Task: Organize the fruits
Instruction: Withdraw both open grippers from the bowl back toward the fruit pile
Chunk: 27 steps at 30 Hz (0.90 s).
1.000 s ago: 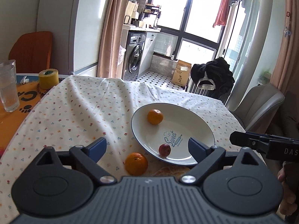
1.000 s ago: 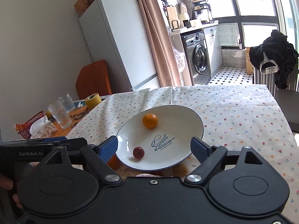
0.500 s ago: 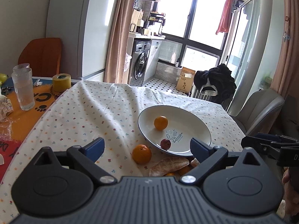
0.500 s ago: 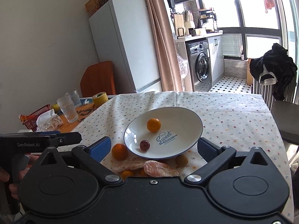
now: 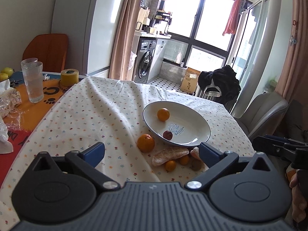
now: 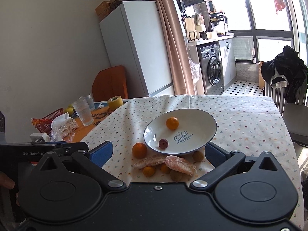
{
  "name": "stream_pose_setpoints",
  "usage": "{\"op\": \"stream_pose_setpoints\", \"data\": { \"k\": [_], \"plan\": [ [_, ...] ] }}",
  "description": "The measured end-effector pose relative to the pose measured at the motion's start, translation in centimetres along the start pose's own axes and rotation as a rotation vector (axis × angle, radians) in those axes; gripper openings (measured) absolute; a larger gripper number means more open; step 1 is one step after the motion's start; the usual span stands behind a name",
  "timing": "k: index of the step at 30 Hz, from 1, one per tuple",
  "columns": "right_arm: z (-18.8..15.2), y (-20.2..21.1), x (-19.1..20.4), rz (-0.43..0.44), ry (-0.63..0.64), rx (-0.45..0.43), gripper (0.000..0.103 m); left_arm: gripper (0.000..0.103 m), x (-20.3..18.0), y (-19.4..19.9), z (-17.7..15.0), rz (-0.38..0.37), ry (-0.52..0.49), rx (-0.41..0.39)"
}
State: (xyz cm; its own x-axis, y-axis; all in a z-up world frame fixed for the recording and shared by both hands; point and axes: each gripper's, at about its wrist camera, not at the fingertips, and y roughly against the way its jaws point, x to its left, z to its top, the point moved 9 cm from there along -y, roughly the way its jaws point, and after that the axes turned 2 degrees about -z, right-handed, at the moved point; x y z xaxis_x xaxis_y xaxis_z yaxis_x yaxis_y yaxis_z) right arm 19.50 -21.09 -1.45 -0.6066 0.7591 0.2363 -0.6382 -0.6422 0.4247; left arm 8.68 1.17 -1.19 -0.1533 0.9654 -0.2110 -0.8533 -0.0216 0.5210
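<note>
Item: my left gripper [image 5: 151, 152], spread, empty. Item: my right gripper [image 6: 157, 151], spread, empty. Plate [image 6: 202, 115] holds one orange [image 6: 172, 123], one red fruit [image 6: 163, 143]. Second orange [image 6: 139, 150] on tablecloth [image 6: 240, 119], touching the plate's near rim.

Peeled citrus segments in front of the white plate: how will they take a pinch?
The peeled pale-orange citrus segments look soft and membrane-thin, so they will probably squash or tear under a hard pinch. Long and limp-looking, they will likely sag when lifted. Lying flat on the floral tablecloth, they seem unlikely to roll.
</note>
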Motion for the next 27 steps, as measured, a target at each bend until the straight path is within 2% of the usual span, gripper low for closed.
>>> {"op": "stream_pose_setpoints", "data": {
  "k": [6,14,27],
  "plan": [
    [-0.7,0.6,1.0,0.003,0.032,0.006,0.103,0.103,-0.7,0.8,-0.7,-0.017,-0.043,0.003],
    [-0.9,0.5,0.1,-0.03,0.012,0.0,0.103,0.103,-1.1,0.5,-1.0,-0.024,-0.062,0.007],
    [-2.2,-0.9,-0.4,-0.05,0.036,0.033,0.103,0.103,-0.6,-1.2,-2.1,-0.048,-0.031,0.036]
  ]
}}
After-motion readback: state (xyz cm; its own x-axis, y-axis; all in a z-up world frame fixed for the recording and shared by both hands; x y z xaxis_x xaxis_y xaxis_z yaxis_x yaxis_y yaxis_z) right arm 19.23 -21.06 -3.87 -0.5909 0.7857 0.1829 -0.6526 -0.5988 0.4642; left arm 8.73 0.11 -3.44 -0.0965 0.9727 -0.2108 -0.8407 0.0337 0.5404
